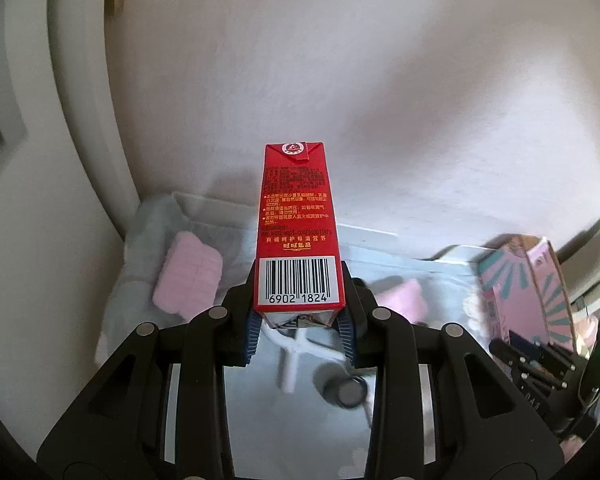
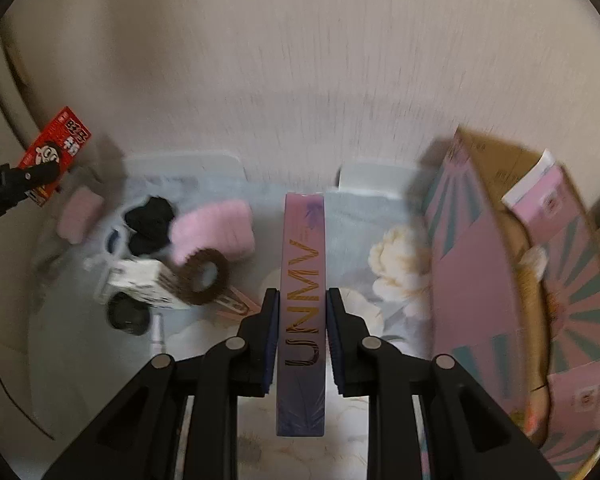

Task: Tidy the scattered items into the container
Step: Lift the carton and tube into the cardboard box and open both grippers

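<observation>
Scrunchie (image 2: 204, 276) left of box (image 2: 496, 280), on cloth (image 2: 352, 216)

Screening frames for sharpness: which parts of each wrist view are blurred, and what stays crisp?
Left wrist view: the red carton in the left gripper is crisp, its barcode readable; the table items below smear. Right wrist view: the pink box in the right gripper is fairly sharp; the patterned container at right streaks with motion blur.

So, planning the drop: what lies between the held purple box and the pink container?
In the right wrist view, only floral cloth lies between the purple box and the pink container.
</observation>
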Demonstrator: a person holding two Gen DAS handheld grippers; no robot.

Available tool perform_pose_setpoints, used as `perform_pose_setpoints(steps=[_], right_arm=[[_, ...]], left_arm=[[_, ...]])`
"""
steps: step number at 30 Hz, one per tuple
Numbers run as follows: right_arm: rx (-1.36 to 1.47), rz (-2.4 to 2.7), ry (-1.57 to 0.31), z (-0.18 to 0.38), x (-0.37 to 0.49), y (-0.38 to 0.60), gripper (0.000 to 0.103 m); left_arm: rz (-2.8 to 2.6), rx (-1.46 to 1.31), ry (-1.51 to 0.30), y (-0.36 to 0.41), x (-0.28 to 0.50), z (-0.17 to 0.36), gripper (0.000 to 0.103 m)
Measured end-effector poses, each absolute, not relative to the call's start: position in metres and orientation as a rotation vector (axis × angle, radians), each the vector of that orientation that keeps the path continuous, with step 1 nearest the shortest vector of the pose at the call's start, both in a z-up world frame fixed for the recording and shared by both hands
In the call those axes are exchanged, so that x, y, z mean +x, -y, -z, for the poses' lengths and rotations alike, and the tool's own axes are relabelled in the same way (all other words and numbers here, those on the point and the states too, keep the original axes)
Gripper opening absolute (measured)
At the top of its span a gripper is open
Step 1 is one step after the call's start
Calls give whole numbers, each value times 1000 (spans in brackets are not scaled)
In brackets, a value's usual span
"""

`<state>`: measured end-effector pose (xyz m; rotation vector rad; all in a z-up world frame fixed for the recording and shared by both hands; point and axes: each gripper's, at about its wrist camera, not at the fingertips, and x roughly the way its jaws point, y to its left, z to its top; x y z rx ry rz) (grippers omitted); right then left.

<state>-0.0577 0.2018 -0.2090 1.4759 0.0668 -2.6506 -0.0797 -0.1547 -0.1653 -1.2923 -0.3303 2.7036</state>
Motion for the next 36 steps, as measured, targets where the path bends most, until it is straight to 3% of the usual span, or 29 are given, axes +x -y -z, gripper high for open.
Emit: perform_pose_setpoints(steps=[8,20,28,36], right_arm=[[1346,2689,11,143,-50,-208,21],[1208,2856,79,78,-26,-292,21],[1295,2873,143,95,-14,-363,21],[1494,2746,192,163,-15,-391,21]], left_arm=[[-2684,-1182,241,114,-44,99,29],[-2522,-1038,136,-43,-44,57,29],[-2356,-1095,7,-168,-54,77,29],[-2271,-1285,-144,-249,-69,170,30]])
